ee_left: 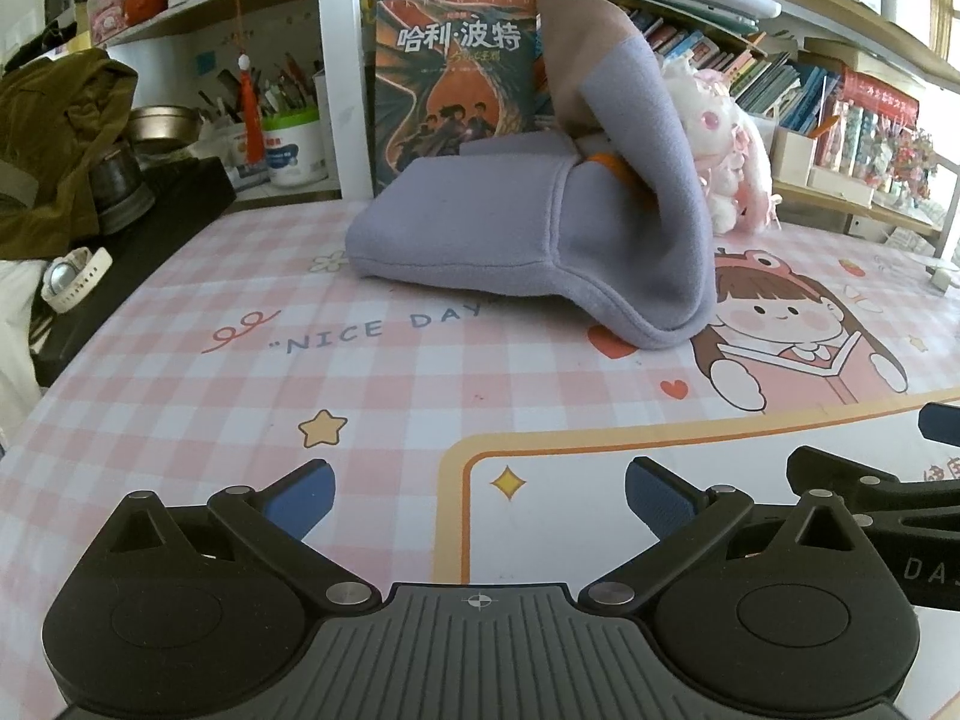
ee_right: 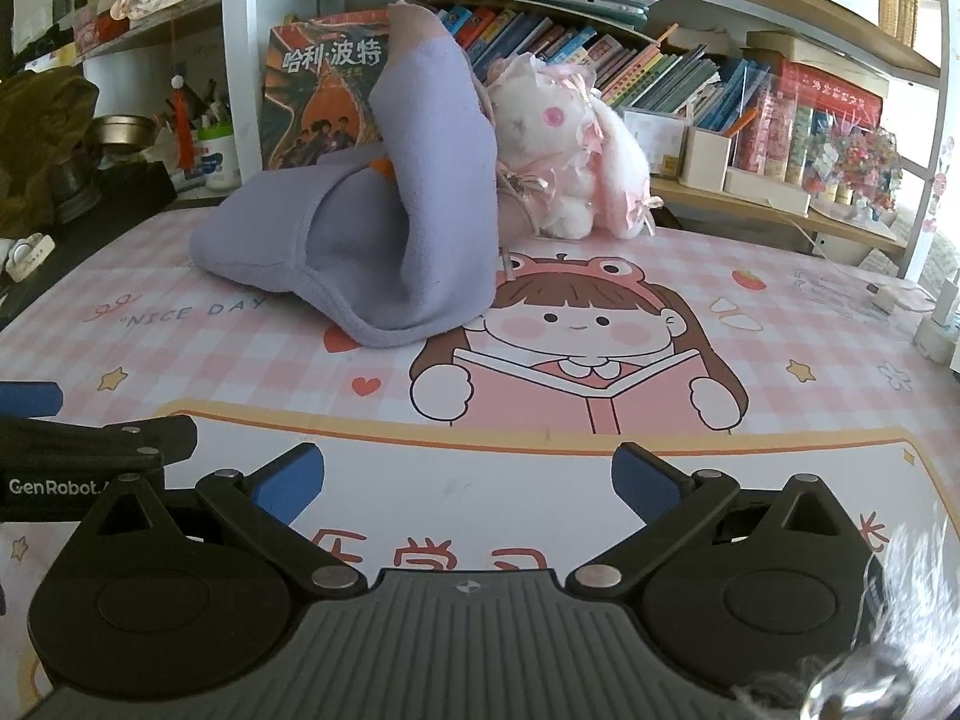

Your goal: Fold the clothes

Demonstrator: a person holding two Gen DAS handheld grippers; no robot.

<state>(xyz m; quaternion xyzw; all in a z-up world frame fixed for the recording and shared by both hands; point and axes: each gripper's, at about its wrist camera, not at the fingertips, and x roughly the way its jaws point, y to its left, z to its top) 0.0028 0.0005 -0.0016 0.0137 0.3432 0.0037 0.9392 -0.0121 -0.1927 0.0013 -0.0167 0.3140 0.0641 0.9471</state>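
Note:
A lavender fleece garment (ee_left: 480, 228) lies bunched at the far side of the desk mat, one part standing up with a tan end (ee_left: 585, 42) leaning on a book. It also shows in the right wrist view (ee_right: 360, 240). My left gripper (ee_left: 480, 495) is open and empty, low over the mat, well short of the garment. My right gripper (ee_right: 468, 480) is open and empty, beside the left one. The right gripper's arm shows at the edge of the left wrist view (ee_left: 876, 492).
A white and pink plush rabbit (ee_right: 564, 156) sits behind the garment. An upright book (ee_left: 450, 78), shelves of books (ee_right: 660, 72), pen pots (ee_left: 282, 138) and an olive jacket (ee_left: 54, 138) at left ring the mat. A white watch (ee_left: 72, 279) lies at left.

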